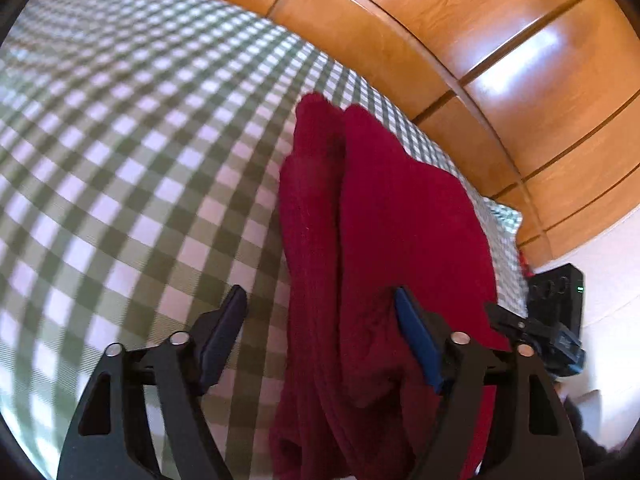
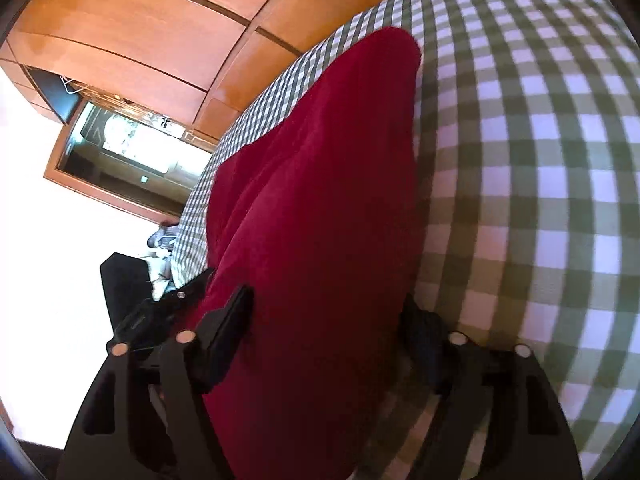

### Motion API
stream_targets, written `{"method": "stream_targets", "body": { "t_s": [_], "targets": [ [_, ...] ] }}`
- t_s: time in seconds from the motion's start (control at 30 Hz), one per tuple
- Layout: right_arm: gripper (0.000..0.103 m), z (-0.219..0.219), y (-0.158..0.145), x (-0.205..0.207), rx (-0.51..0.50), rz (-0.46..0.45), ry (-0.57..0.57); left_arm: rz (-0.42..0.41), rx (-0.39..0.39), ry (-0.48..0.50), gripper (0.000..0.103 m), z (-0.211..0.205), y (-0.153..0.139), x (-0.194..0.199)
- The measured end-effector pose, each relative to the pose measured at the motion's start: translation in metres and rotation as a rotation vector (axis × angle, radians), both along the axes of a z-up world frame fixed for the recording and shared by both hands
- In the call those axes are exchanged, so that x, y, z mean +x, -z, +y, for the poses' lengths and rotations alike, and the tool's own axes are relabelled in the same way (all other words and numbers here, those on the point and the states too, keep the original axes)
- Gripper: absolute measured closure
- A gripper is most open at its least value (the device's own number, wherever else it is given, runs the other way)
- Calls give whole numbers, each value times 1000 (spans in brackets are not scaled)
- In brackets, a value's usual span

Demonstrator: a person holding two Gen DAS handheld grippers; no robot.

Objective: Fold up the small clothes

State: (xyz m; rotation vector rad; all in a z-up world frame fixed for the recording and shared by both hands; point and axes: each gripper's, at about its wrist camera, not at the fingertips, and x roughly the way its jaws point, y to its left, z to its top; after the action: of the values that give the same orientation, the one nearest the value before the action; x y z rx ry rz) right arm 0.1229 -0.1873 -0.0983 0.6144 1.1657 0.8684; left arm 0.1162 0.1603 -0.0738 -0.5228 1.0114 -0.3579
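In the left wrist view, the left gripper (image 1: 320, 312) is wide open at the bottom, with the red cloth (image 1: 384, 240) lying right of middle on the checked cover (image 1: 120, 140). In the right wrist view, the right gripper (image 2: 326, 312) is wide open around the cloth (image 2: 320, 200), not pinching it.

Dark red knit garment (image 1: 384, 240) (folded lengthwise) on checked cloth (image 1: 140, 160)

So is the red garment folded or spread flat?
Folded: the red garment lies in overlapping layers, narrow on the checkered cloth.
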Motion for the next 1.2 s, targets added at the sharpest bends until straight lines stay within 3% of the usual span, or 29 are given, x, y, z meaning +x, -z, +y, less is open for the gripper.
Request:
{"method": "stream_targets", "body": {
  "t_s": [0.1, 0.13, 0.23, 0.47, 0.63, 0.83, 1.07, 1.2],
  "targets": [
    [39, 8, 5, 5, 8, 3, -16, -4, -139, 34, 57, 4, 10, 0],
    [40, 10, 4, 5, 6, -3, -20, -12, -150, 31, 60, 3, 12, -1],
    [57, 9, -2, 1, -2, -27, -20, -40, -163, 42, 67, 0, 9, -5],
    [62, -31, -34, -25, -39, -137, 46, -97, -159, 129, 71, -33, -23, -9],
    [62, -111, -48, -45, -66, -187, 188, -126, -157, 286, 71, -112, -40, 4],
    [62, -216, -55, -53, -130, -220, 409, -154, -97, 502, 73, -251, -58, 38],
    [62, -303, -55, -38, -199, -244, 623, -247, 40, 693, 73, -409, -82, 75],
    [62, -335, -27, -27, -205, -178, 666, -223, 113, 732, 73, -460, -63, 91]
  ]
}}
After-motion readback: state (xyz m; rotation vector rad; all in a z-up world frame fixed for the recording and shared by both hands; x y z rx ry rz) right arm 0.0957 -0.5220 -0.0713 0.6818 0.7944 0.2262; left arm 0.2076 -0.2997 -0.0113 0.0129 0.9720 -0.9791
